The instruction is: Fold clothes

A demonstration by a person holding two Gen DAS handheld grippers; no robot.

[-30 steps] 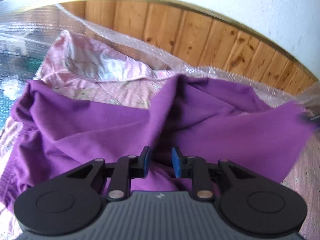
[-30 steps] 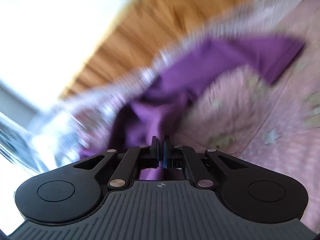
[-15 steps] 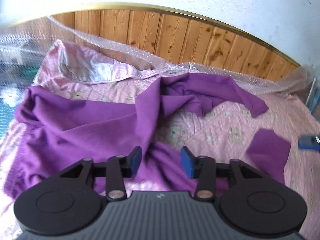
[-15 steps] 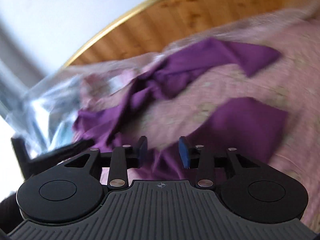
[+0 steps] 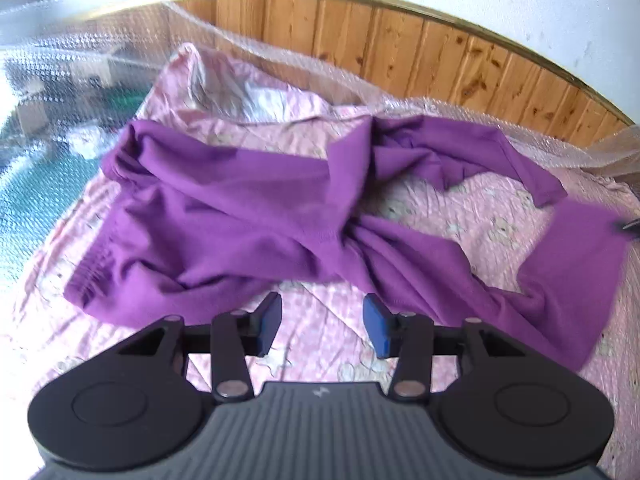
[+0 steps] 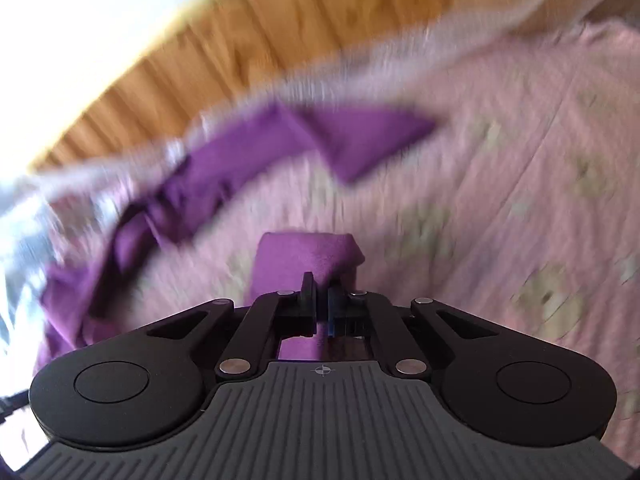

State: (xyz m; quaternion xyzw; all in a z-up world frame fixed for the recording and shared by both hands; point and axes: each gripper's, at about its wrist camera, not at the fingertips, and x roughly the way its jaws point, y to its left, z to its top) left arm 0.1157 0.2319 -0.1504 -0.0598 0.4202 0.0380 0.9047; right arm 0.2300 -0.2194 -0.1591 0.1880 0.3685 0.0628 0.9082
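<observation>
A purple garment (image 5: 240, 208) lies crumpled across the pink bed sheet (image 5: 480, 216), one sleeve (image 5: 500, 148) stretched toward the headboard. My left gripper (image 5: 322, 320) is open over bare sheet just short of the garment's near edge, with nothing between its blue pads. In the blurred right wrist view my right gripper (image 6: 320, 300) has its jaws closing tight, the pads pinching a bunched end of the purple garment (image 6: 308, 252). The rest of the garment (image 6: 224, 176) trails off to the left behind it.
A wooden headboard (image 5: 400, 40) runs along the far side under a white wall. Bubble-wrap plastic (image 5: 60, 60) covers the left side and the bed's far edge. A rumpled pink pillowcase (image 5: 224, 88) lies beyond the garment.
My left gripper opened wider and drew back off the garment onto bare sheet. My right gripper opened, then shut again on an end of the cloth and swung to the right.
</observation>
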